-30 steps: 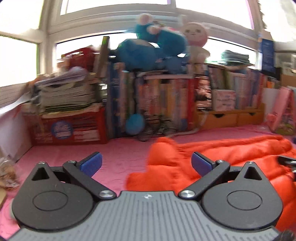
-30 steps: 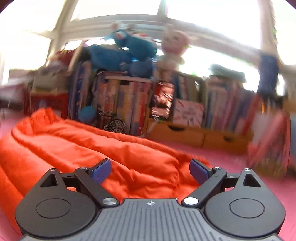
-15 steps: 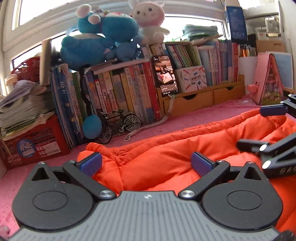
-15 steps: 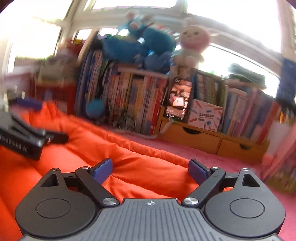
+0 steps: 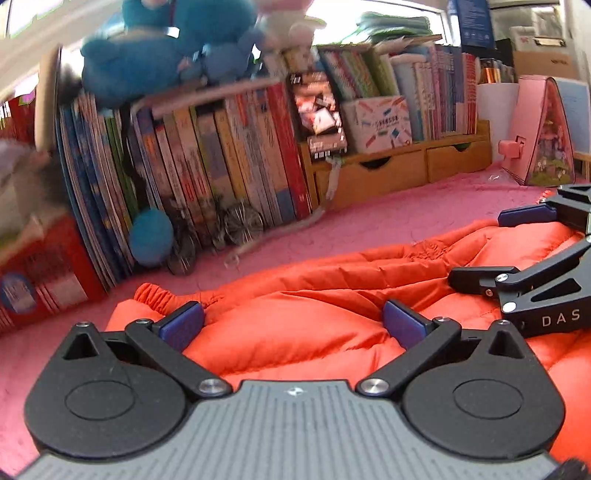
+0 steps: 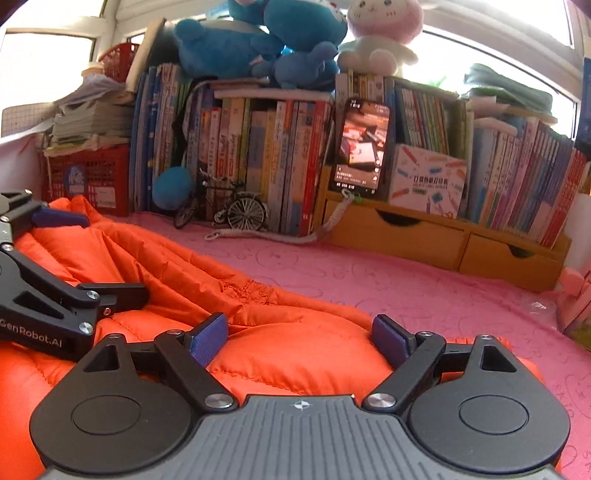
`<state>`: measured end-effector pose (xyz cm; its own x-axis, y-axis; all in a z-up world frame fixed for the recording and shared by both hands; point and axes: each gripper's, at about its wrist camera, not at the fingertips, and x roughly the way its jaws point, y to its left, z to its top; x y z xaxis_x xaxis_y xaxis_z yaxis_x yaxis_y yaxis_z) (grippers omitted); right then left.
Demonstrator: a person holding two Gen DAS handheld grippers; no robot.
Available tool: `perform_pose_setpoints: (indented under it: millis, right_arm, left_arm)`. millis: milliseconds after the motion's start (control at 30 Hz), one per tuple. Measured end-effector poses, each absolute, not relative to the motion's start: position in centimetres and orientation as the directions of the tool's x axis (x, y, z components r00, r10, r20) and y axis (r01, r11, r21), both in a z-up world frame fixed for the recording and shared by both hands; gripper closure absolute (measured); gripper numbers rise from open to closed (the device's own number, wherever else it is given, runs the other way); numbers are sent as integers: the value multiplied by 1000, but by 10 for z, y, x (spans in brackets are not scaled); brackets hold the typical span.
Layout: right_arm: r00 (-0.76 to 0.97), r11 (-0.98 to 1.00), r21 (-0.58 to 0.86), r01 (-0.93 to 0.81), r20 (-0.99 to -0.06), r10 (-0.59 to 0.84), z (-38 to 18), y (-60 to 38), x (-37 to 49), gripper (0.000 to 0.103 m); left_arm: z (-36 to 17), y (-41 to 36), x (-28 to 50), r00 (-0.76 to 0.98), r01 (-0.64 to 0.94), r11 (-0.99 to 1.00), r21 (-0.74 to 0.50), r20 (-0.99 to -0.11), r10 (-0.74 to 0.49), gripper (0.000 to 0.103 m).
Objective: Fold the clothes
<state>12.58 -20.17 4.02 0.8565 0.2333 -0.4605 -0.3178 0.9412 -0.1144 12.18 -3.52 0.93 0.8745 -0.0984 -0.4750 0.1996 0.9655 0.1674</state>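
A puffy orange quilted jacket (image 5: 332, 295) lies spread on a pink patterned cloth-covered tabletop (image 6: 369, 269), with both tongs low over it. In the left wrist view the left tongs (image 5: 293, 325) stand wide apart with a swell of the jacket between the blue pads, which do not press on it; the elastic orange cuff (image 5: 155, 295) shows only in this view, just beyond the left pad. The right tongs (image 5: 491, 247) enter that view from the right edge, seen from the side. The right wrist view is sharper: the right tongs (image 6: 299, 338) are wide too, easing slightly inward, padding bulging between the pads but not pinched. Only there do the pink-and-white plush rabbit (image 6: 384, 29) and the lit smartphone (image 6: 360, 144) propped against the books read clearly, while the left view blurs them. Behind the jacket stand a row of upright books (image 6: 258, 158), blue plush toys (image 6: 258, 40), a small model bicycle (image 6: 229, 210), wooden drawers (image 6: 424, 232) and a red plastic crate (image 6: 88, 181), under bright windows.
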Motion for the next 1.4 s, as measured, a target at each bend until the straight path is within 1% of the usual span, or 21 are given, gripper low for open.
perform_pose_setpoints:
  millis: [100,233,567,900,1100,1400]
  right_arm:
    - [847,940,-116,-321,-480,230,36,-199,131,14]
    - [841,939,-126,-320,-495,220,31,-195,134,11]
    - [864,943,-167,-288,-469,181,26,-190,129,5]
    - [865,943,-171,-284,-470,176,25,-190,130,4]
    - [846,943,-150,-299,-499,189,24,-192,136,3]
    - [837,943,-138,-303,-512,194,23,-192,138,2]
  left_arm:
    - [3,-32,124,858,208,967,146,-502,-109,0]
    - [-2,-34,124,857,203,966,163,-506,-94,0]
    - [-9,-29,124,851,204,972,112,-510,-120,0]
    - [-11,-28,125,847,203,974,103,-518,-122,0]
    - [-13,-29,126,844,203,974,104,-523,-120,0]
    - [-13,-29,127,839,202,973,108,-532,-115,0]
